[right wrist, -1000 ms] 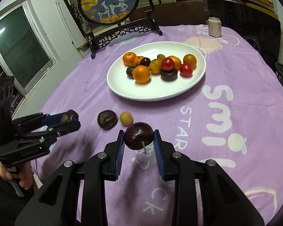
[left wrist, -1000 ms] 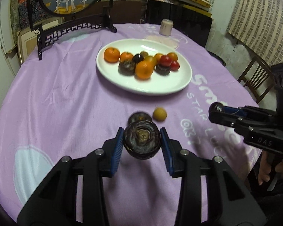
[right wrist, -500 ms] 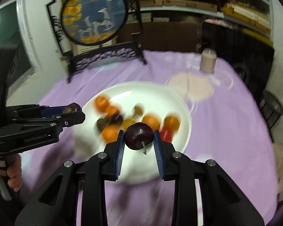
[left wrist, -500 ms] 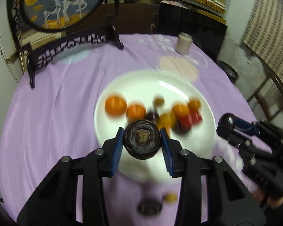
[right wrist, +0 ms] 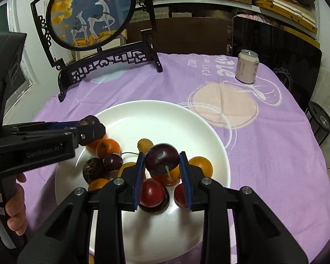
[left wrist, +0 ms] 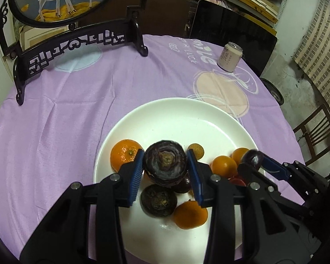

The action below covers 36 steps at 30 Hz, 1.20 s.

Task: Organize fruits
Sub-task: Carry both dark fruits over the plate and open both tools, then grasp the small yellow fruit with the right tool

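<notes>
My left gripper (left wrist: 165,167) is shut on a dark brown mangosteen (left wrist: 165,161) and holds it above the white plate (left wrist: 187,118). My right gripper (right wrist: 162,165) is shut on a dark red plum (right wrist: 161,158) with a pale stem, also above the plate (right wrist: 165,118). On the plate lie oranges (left wrist: 124,156), another mangosteen (left wrist: 158,200), red tomatoes (right wrist: 151,192) and a small brown fruit (right wrist: 144,144). The left gripper (right wrist: 89,124) shows in the right wrist view over the plate's left side. The right gripper (left wrist: 256,161) shows in the left wrist view over its right side.
The plate sits on a purple tablecloth (left wrist: 55,121). A black carved stand with a round deer picture (right wrist: 90,11) stands at the back left. A pale drink can (right wrist: 246,66) stands at the back right. A wooden chair (left wrist: 316,129) is beyond the table's right edge.
Both grippers have moved forward from near the table's front edge to above the plate, each still holding its fruit. The loose fruits on the cloth are out of view.
</notes>
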Each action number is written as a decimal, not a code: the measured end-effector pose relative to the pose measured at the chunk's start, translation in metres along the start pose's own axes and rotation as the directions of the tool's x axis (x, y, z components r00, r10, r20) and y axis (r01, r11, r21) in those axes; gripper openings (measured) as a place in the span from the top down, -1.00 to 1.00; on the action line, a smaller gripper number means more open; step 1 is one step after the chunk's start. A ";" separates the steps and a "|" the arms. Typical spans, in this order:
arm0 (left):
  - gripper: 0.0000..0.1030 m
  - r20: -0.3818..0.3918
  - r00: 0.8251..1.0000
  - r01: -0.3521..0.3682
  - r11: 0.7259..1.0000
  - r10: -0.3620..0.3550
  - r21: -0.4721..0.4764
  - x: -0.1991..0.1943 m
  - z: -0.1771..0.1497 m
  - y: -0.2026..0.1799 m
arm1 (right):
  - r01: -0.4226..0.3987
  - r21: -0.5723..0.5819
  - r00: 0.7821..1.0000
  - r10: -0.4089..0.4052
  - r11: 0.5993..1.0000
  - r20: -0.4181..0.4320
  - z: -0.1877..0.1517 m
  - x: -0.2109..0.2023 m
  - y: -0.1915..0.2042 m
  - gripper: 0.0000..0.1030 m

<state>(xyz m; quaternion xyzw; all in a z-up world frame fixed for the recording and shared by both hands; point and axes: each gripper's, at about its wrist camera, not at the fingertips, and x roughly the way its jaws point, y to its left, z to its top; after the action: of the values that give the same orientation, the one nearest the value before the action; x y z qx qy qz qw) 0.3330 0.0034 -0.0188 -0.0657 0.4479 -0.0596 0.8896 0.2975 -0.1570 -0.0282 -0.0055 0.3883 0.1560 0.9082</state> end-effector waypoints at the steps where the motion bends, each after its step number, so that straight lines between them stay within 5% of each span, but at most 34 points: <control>1: 0.16 0.006 1.000 0.001 1.000 -0.001 -0.001 -0.002 0.000 0.000 | 0.002 0.001 1.000 -0.002 1.000 0.000 -0.001 0.000 0.000 0.25; 3: -0.21 0.033 0.999 0.012 1.000 -0.011 -0.006 -0.009 0.000 -0.001 | 0.019 -0.005 1.000 -0.019 1.000 0.009 -0.003 -0.002 0.001 0.05; 13: -0.23 0.126 0.992 0.016 1.000 -0.016 0.002 -0.079 -0.036 -0.008 | -0.015 0.007 0.999 0.015 1.000 0.032 -0.028 -0.054 0.007 0.00; 19: -0.40 0.166 0.986 0.022 1.000 -0.025 0.022 -0.118 -0.071 -0.007 | -0.050 -0.011 0.998 0.050 0.999 0.026 -0.067 -0.098 0.030 -0.07; 22: -0.63 0.167 0.985 0.029 0.999 -0.034 0.028 -0.128 -0.090 -0.003 | -0.070 -0.018 0.998 0.070 0.997 -0.005 -0.090 -0.110 0.040 -0.12; 29: -0.73 0.138 0.990 -0.038 0.999 0.040 -0.018 -0.137 -0.164 0.042 | -0.078 -0.053 0.982 0.067 0.996 -0.174 -0.142 -0.087 0.065 -0.24; 36: -0.75 0.095 0.989 -0.105 0.991 0.113 -0.082 -0.152 -0.219 0.086 | -0.072 -0.106 0.983 0.052 0.992 -0.176 -0.138 -0.064 0.094 -0.24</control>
<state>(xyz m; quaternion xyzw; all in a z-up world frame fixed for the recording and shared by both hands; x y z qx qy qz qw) 0.0705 0.0991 -0.0423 -0.0780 0.4080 0.0096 0.9096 0.1322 -0.1034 -0.0690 -0.0579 0.4561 0.2047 0.8641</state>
